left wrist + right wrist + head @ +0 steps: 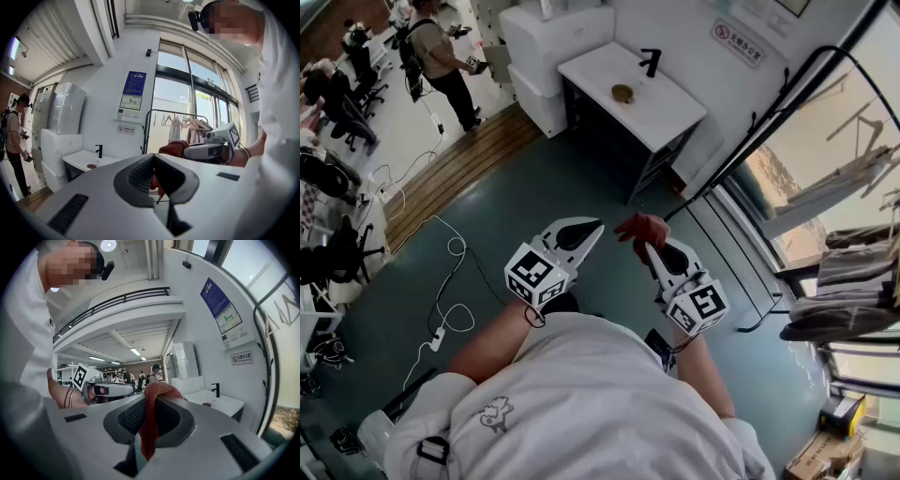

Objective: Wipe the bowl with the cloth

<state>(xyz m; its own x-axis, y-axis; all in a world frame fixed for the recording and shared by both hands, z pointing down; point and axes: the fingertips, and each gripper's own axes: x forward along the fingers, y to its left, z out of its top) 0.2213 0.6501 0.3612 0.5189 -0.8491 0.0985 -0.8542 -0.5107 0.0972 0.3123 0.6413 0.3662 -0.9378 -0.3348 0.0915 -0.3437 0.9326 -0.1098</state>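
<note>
A small brown bowl [622, 93] sits on a white counter [666, 112] beside a black faucet [652, 61], far ahead of both grippers. It also shows small in the left gripper view as the bowl [92, 166] and in the right gripper view as the bowl [206, 404]. My right gripper [649, 242] is shut on a red cloth [641, 228], held at waist height; the cloth [151, 423] hangs between its jaws. My left gripper [596, 227] is shut beside it, holding nothing. The two grippers are apart.
White boxes [553, 37] stand left of the counter. A person with a backpack [439, 56] stands at the far left near office chairs [337, 112]. White cables [450, 281] lie on the grey floor. A clothes rack [853, 178] stands behind the glass at right.
</note>
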